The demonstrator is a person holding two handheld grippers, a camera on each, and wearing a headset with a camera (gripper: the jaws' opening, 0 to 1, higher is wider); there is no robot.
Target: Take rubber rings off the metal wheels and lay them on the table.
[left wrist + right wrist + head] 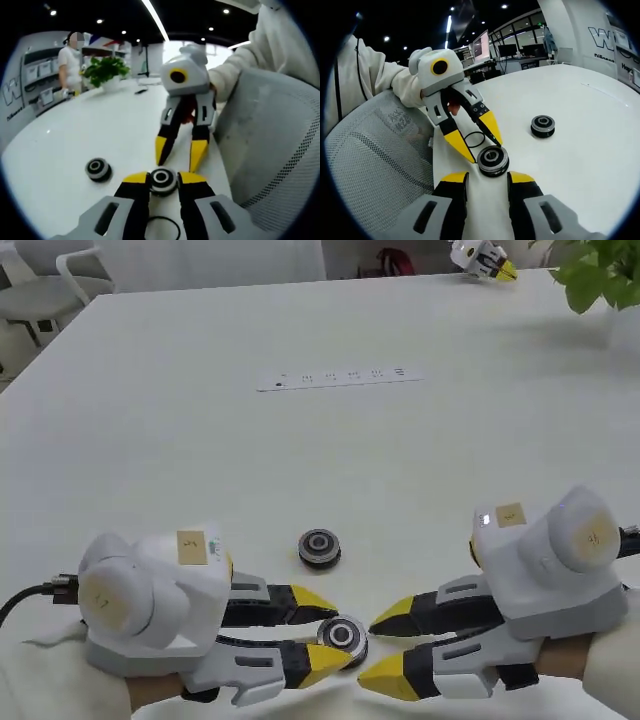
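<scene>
My left gripper (336, 636) is shut on a small metal wheel (345, 632) with a black rim, near the table's front edge. In the left gripper view the wheel (162, 180) sits pinched between the yellow tips. My right gripper (368, 650) faces it from the right, open, with its tips just short of the wheel (493, 160). A second wheel (319, 547) lies flat on the table a little further away, untouched. A loose black rubber ring (474, 139) lies on the table under the left gripper (486, 152); the ring (162, 227) also shows below the jaws.
A white power strip (340, 378) lies mid-table. A potted plant (600, 275) stands at the far right corner, with another gripper-like device (485, 260) on the far edge. A grey mesh chair (375, 150) is behind me. A person (70, 60) stands across the room.
</scene>
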